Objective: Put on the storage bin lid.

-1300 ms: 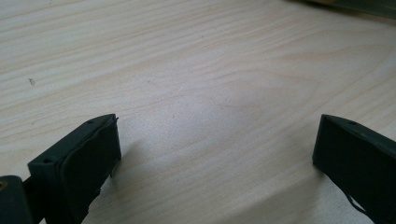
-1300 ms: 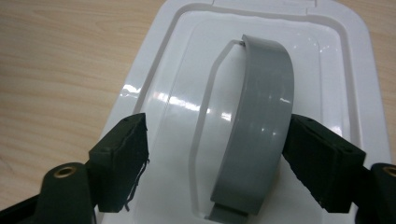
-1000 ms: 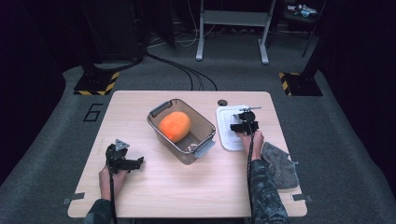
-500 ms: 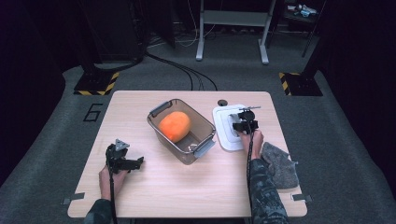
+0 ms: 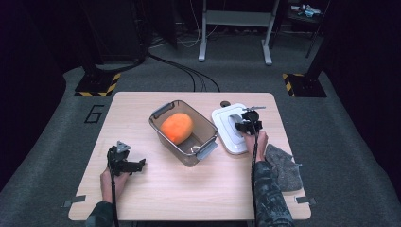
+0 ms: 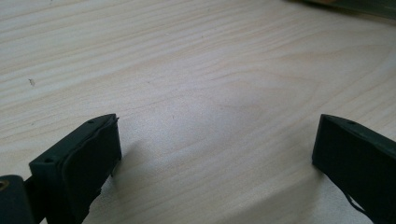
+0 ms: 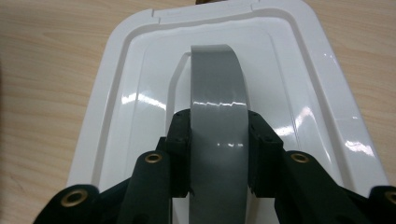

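Nearest us, our left gripper [image 5: 135, 165] rests on the table [image 5: 189, 198], its jaws wide apart with bare wood between them. A grey cloth [image 5: 283, 168] lies at the right edge, beside our right forearm. Farther on, the clear bin [image 5: 163, 130] stands mid-table, lidless, with an orange ball [image 5: 176, 127] in it. Just right of the bin lies the white lid [image 7: 116, 93], flat on the table. Our right gripper [image 7: 218, 154] has just been closing, and its pads now clamp the lid's grey handle [image 7: 217, 93] on both sides.
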The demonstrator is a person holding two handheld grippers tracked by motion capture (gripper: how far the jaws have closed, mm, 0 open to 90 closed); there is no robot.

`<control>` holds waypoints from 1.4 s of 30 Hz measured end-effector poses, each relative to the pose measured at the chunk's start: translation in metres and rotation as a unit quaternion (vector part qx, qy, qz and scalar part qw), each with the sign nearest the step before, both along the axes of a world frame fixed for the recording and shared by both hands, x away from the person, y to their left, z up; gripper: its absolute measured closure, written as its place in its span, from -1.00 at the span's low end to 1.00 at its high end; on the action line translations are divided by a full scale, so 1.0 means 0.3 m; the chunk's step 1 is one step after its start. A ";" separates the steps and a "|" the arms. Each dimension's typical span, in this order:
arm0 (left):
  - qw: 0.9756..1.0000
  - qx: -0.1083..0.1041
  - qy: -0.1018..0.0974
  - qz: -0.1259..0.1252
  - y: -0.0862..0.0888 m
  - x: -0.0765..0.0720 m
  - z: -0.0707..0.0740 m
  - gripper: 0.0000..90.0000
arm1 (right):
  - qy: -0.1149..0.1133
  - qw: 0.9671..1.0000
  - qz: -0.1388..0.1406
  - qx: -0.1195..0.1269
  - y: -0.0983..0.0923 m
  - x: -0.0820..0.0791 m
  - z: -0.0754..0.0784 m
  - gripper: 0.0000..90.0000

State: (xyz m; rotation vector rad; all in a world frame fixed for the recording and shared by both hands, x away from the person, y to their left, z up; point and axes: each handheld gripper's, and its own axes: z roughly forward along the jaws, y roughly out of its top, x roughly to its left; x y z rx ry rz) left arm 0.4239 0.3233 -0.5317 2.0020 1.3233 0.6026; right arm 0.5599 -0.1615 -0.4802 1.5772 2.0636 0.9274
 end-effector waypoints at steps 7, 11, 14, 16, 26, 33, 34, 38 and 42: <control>1.000 0.000 0.000 0.000 0.000 0.000 0.000 -0.98 | -0.003 1.000 0.009 0.012 -0.005 -0.005 0.027 0.48; 1.000 0.002 -0.001 -0.001 0.001 0.000 0.000 -0.98 | -0.006 1.000 0.012 0.013 -0.003 -0.006 0.057 0.48; 1.000 0.002 -0.001 -0.001 0.000 0.000 0.000 -0.98 | -0.009 1.000 0.014 0.011 -0.001 -0.006 0.075 0.48; 1.000 0.002 -0.001 -0.001 0.000 0.000 0.000 -0.98 | -0.012 1.000 0.020 0.006 0.000 -0.008 0.086 0.48; 1.000 0.003 -0.001 -0.001 0.001 0.000 0.000 -0.98 | -0.019 0.999 0.028 0.013 -0.002 -0.005 0.155 0.48; 1.000 0.003 -0.002 -0.001 0.000 0.000 0.000 -0.98 | -0.023 0.999 0.039 0.010 0.007 -0.003 0.200 0.48; 1.000 0.002 -0.001 -0.001 0.000 0.000 0.000 -0.98 | -0.024 0.999 0.039 0.013 0.011 -0.001 0.205 0.48; 1.000 0.002 -0.001 -0.001 0.000 0.000 0.000 -0.98 | -0.025 0.999 0.045 0.009 0.020 0.004 0.229 0.48; 1.000 0.002 -0.001 -0.001 0.000 0.000 0.000 -0.98 | -0.029 0.998 0.047 0.008 0.025 0.009 0.261 0.48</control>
